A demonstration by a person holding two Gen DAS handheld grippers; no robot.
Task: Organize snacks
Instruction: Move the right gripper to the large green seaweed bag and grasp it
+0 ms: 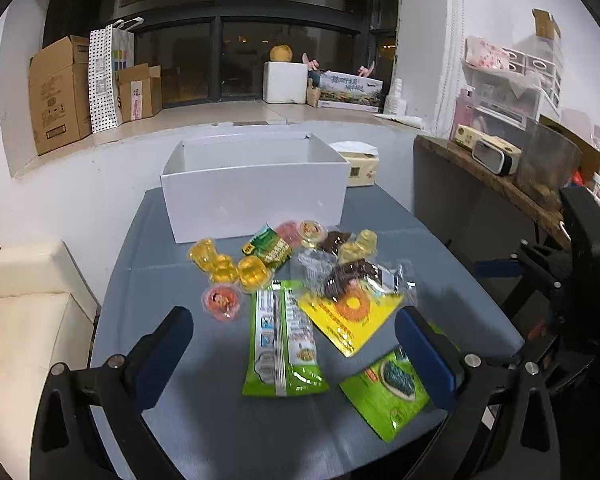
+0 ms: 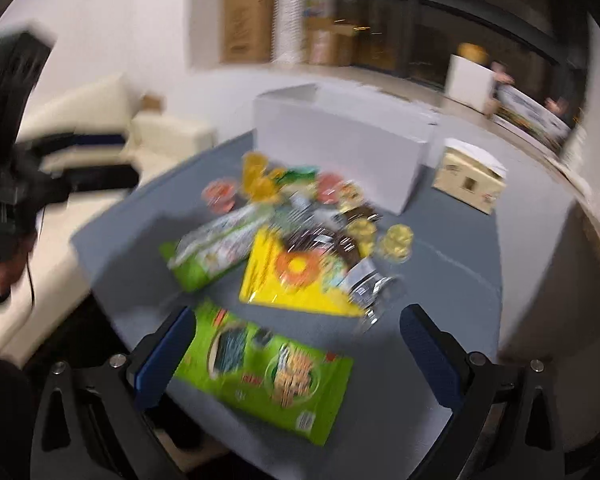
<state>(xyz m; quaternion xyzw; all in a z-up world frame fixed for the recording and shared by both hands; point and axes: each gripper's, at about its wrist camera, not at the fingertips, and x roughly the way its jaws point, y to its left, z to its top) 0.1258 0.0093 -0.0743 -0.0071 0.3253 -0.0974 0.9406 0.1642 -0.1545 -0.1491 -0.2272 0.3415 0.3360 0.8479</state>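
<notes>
- Where both views look down on the grey table [image 1: 204,420], the left gripper [image 1: 294,334] and right gripper [image 2: 296,338] hover wide open, holding nothing.
- Nearest, a green seaweed packet [image 2: 260,372] lies whole in the blurred right view; the left view shows only part of it.
- Mid-table: a long green packet [image 1: 282,344], yellow packet [image 1: 348,316] and jelly cups [image 1: 228,266].
- Farthest, the white box [image 1: 256,196]; only the left view shows its open top clearly.

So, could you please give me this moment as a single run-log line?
stage: start | left gripper: open, empty | right gripper: open, empty, above green packet | snacks: loose on table | white box: looks empty
</notes>
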